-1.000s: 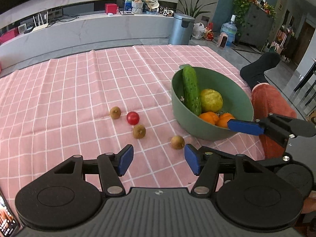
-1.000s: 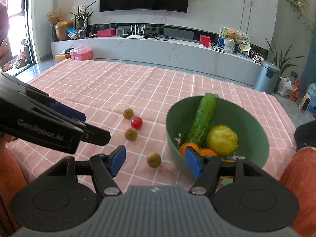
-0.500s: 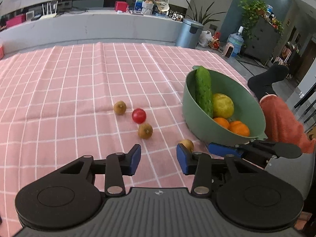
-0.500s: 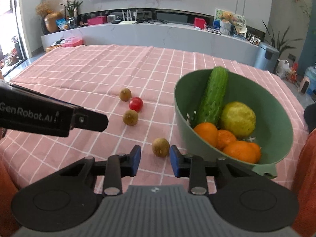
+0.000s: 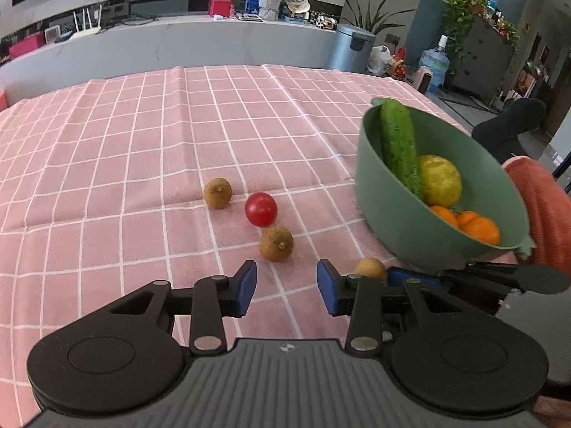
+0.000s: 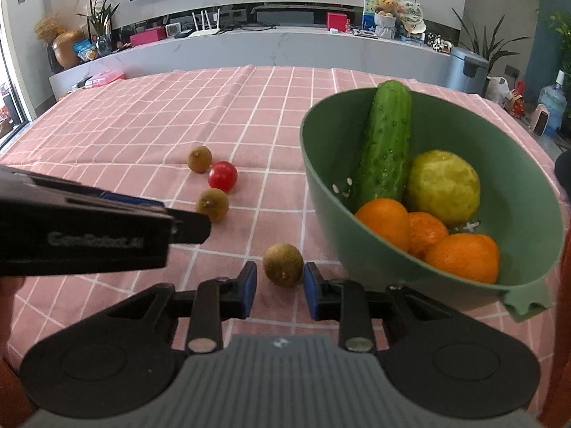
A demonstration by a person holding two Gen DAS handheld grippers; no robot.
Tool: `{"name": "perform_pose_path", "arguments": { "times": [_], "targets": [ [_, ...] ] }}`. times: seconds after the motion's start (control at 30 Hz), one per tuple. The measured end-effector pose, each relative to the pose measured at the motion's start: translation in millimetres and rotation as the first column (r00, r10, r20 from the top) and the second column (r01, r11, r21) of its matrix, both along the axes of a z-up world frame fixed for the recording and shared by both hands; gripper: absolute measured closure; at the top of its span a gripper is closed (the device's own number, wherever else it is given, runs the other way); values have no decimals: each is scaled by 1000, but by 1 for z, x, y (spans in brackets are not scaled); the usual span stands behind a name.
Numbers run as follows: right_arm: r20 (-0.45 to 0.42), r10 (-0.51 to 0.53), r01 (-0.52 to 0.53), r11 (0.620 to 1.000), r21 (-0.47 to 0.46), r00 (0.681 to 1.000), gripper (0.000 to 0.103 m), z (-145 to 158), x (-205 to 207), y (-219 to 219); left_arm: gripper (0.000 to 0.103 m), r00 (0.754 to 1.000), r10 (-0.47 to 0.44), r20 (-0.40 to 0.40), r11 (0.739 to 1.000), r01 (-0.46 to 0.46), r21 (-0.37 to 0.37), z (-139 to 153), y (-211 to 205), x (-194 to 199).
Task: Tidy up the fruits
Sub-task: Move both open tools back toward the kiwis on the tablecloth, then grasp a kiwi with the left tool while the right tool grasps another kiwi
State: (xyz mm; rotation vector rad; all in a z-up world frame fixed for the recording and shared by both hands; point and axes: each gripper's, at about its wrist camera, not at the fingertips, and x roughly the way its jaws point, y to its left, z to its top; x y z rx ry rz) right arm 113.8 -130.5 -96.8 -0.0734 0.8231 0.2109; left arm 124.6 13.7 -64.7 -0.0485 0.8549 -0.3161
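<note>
Green plastic bowl (image 6: 357,249), at three o'clock, holds a cucumber and citrus. Small brown round fruit (image 6: 283,264) on the pink checked cloth (image 6: 178,125), likely light and thin-skinned, suits a hold across its middle. Right gripper (image 6: 279,290), angled downward, flanks it narrowly, pads not visibly pressing; left gripper (image 5: 286,287) narrows on nothing.

Open pink checked tablecloth (image 5: 142,164) lies left of and beyond both tongs. To their right, the deep green plastic bowl (image 6: 357,235) blocks passage. Small round brown fruits (image 5: 276,244) and a red cherry tomato (image 5: 261,209) obstruct ahead.
</note>
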Motion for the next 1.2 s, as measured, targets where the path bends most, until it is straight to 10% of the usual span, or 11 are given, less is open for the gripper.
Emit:
{"name": "perform_pose_path", "arguments": {
  "times": [0.73,1.2],
  "targets": [
    [11,23,-23,1000,17,1000,84,-7,0,3,75,997,2,79,999,-6,47,-15,-11,10],
    [92,97,-99,995,10,991,84,23,-28,-3,75,994,37,98,999,-40,21,25,-6,-25]
  ]
}}
